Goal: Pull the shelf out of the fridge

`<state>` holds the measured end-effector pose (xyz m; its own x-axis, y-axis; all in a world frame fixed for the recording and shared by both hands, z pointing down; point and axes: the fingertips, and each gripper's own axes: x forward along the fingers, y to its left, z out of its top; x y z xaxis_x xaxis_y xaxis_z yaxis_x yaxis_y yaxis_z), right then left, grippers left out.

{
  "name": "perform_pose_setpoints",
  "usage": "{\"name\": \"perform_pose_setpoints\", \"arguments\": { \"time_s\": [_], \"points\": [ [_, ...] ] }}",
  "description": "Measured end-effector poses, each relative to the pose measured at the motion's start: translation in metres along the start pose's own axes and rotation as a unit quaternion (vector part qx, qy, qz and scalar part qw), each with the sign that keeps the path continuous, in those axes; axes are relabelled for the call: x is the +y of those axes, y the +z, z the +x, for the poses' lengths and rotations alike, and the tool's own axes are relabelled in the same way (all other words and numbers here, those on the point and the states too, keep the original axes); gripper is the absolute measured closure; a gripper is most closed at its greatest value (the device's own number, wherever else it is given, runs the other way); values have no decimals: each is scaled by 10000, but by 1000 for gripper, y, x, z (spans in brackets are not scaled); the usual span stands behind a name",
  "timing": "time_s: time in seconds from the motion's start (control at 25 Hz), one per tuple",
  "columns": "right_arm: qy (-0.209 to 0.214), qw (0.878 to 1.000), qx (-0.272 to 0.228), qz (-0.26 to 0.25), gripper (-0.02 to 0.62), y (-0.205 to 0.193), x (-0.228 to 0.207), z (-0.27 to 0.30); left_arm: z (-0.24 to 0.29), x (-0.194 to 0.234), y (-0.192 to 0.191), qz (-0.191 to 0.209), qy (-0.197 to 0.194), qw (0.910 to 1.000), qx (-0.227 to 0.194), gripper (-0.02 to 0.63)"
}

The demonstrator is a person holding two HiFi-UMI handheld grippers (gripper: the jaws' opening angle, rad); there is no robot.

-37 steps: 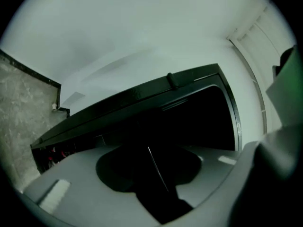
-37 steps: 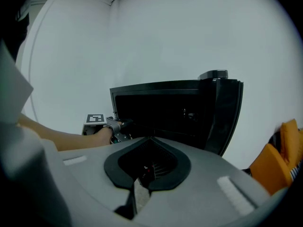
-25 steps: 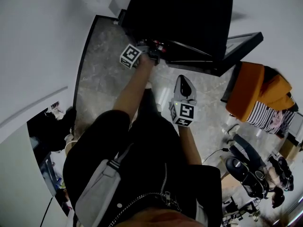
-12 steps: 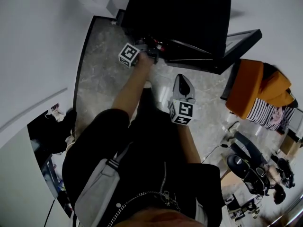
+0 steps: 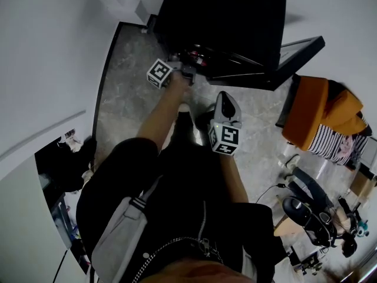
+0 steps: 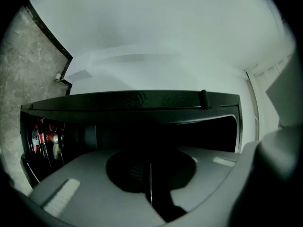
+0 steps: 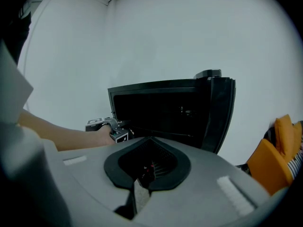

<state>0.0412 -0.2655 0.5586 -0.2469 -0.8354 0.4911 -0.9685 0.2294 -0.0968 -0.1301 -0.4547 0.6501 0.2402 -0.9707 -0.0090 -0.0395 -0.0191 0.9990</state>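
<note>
A small black fridge (image 5: 224, 16) stands on the marble floor with its door (image 5: 300, 49) swung open to the right. My left gripper (image 5: 189, 69) is at the lower front of the fridge opening. Its jaws are nearly together, with a thin pale edge pinched between them (image 6: 150, 174); this looks like the front edge of the shelf (image 7: 161, 133). From the right gripper view, the left gripper (image 7: 109, 126) sits at the shelf's left end. My right gripper (image 5: 225, 98) hangs in mid-air short of the fridge, shut (image 7: 142, 178) with nothing in it.
Red-capped bottles (image 6: 45, 141) stand inside the fridge at the left. An orange cloth (image 5: 318, 111) and a striped cloth (image 5: 336, 146) lie to the right, beyond the door. An office chair base (image 5: 306, 211) is at lower right. White walls close in behind and left.
My left gripper has drawn back a little from the fridge toward me. The right gripper has shifted only slightly.
</note>
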Motion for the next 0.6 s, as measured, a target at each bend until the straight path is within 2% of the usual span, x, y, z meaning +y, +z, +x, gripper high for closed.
{"name": "perform_pose_setpoints", "arguments": {
  "time_s": [0.24,0.44,0.6],
  "points": [
    [-28,9999,-67,151,594,-1,-12,-1,17,2,1,-57,94,9999,-18,565],
    [66,9997,-61,225,594,0,-20,6,31,5,1,-420,40,9991,-103,575],
    [191,9993,67,316,594,-4,-29,19,33,6,-2,-343,53,9994,14,581]
  ]
}}
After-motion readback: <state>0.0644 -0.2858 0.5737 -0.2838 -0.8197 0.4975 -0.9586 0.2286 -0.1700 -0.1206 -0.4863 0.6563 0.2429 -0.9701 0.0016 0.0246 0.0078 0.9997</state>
